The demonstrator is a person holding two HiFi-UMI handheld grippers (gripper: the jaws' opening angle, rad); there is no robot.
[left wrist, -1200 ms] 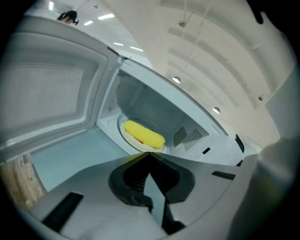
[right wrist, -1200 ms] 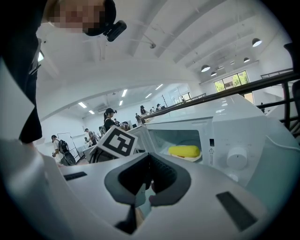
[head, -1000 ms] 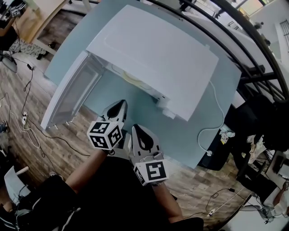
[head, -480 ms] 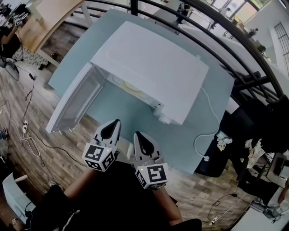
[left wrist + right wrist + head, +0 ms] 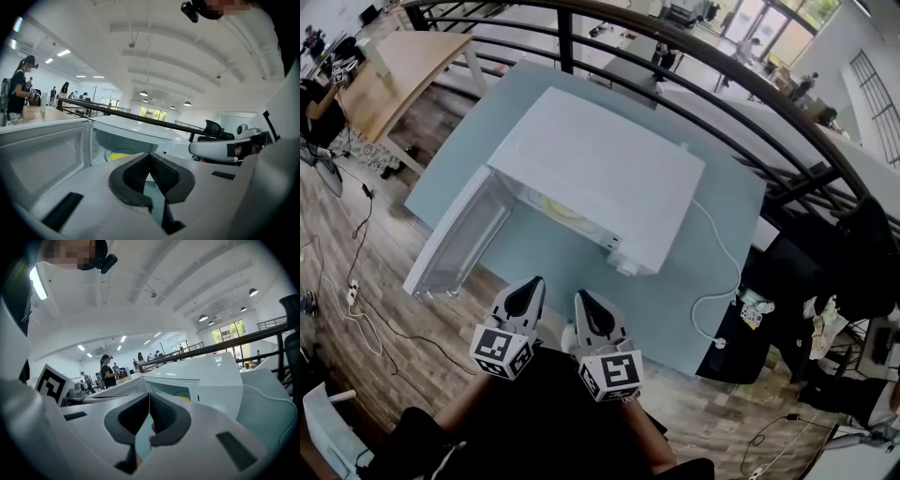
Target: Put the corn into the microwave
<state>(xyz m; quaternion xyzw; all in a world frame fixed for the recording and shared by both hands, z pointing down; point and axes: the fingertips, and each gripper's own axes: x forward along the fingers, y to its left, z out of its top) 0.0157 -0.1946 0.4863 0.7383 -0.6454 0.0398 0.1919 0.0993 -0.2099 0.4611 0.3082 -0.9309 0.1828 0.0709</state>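
A white microwave [image 5: 600, 173] stands on a pale blue table [image 5: 712, 202] with its door [image 5: 455, 239] swung open to the left. The yellow corn [image 5: 555, 206] lies inside on the turntable, and the left gripper view also catches the corn [image 5: 123, 155] past the door [image 5: 42, 154]. My left gripper [image 5: 528, 291] and right gripper [image 5: 586, 307] hover side by side in front of the opening, apart from the microwave. Both are shut and hold nothing. In the gripper views the left gripper [image 5: 149, 157] and right gripper [image 5: 149, 397] show their pads closed together.
A white power cord [image 5: 717, 272] runs from the microwave over the table's right edge. A black railing [image 5: 675, 52] curves behind the table. A wooden table [image 5: 394, 66] stands at far left, cables [image 5: 356, 244] lie on the wood floor, and dark clutter [image 5: 853, 272] sits at right.
Both grippers have drawn back from the microwave opening toward the person, the left one more and with a roll. The microwave now appears farther off. Both stayed shut.
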